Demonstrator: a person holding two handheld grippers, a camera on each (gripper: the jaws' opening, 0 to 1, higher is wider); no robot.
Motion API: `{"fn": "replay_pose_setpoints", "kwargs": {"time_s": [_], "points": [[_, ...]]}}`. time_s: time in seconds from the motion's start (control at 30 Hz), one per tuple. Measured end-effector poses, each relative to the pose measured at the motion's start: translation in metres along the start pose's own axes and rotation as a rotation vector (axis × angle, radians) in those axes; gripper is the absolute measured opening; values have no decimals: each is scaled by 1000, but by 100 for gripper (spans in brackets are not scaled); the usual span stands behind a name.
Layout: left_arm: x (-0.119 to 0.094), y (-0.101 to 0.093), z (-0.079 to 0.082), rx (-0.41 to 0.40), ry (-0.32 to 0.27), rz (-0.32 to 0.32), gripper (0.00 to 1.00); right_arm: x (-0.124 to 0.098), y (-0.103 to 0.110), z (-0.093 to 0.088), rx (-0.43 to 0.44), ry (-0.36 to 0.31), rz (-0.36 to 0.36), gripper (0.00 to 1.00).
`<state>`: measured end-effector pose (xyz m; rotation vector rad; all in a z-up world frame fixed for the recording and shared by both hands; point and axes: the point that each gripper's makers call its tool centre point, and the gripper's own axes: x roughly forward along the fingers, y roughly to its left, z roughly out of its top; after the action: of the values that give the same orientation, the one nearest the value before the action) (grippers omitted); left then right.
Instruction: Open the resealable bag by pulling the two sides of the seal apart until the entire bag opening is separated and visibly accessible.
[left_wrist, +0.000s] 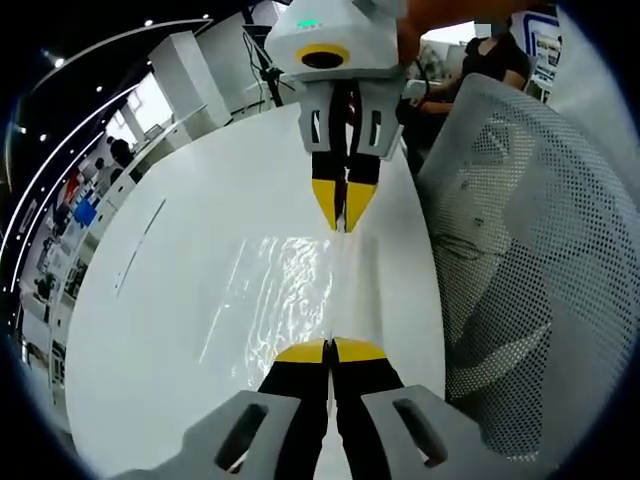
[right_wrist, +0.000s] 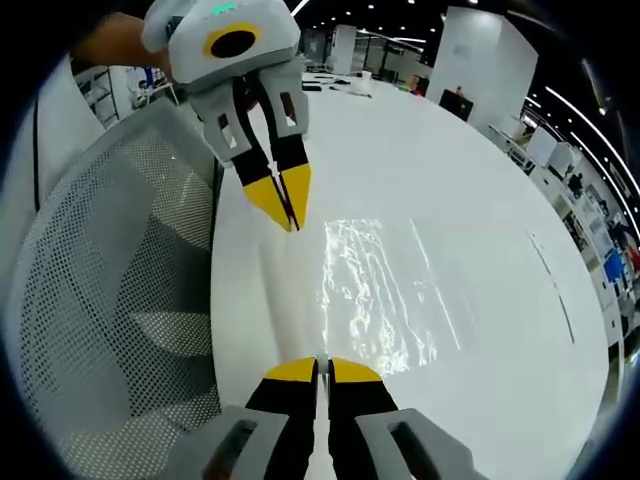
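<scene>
A clear, wrinkled resealable bag (left_wrist: 285, 290) lies on the white table (left_wrist: 150, 320). In the left gripper view my left gripper (left_wrist: 330, 352) rises from the bottom, its yellow-tipped jaws shut on the bag's near edge. The right gripper (left_wrist: 343, 222) faces it from the top of that view, shut on the bag's far edge. In the right gripper view the bag (right_wrist: 385, 290) glints between my right gripper (right_wrist: 322, 368), shut at the bottom, and the left gripper (right_wrist: 290, 220), shut above. One edge of the bag runs as a taut line from gripper to gripper.
A white mesh chair (left_wrist: 520, 260) stands close beside the table edge (right_wrist: 215, 330) and appears as the chair (right_wrist: 110, 300) in the right gripper view. A person (left_wrist: 490, 55) sits behind. Small items (right_wrist: 345, 85) lie at the table's far end.
</scene>
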<state>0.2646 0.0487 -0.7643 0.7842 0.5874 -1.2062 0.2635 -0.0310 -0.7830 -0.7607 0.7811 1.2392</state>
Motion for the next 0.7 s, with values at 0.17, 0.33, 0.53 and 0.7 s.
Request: {"fn": "replay_pose_setpoints", "kwargs": {"time_s": [0.17,0.33,0.53,0.7], "points": [[0,0,0,-3,-1,-2,0,-1,-1,-3,6,1,-1,0],[1,1,0,-3,-1,-2,0,-2,-2,-7,9,7,-3,0],[0,0,-1,-7,0,-6,0,-2,-2,-9,16,5,-7,0],[0,0,-1,16,8,-8,0,-1,-1,-9,19,14,-7,0]]}}
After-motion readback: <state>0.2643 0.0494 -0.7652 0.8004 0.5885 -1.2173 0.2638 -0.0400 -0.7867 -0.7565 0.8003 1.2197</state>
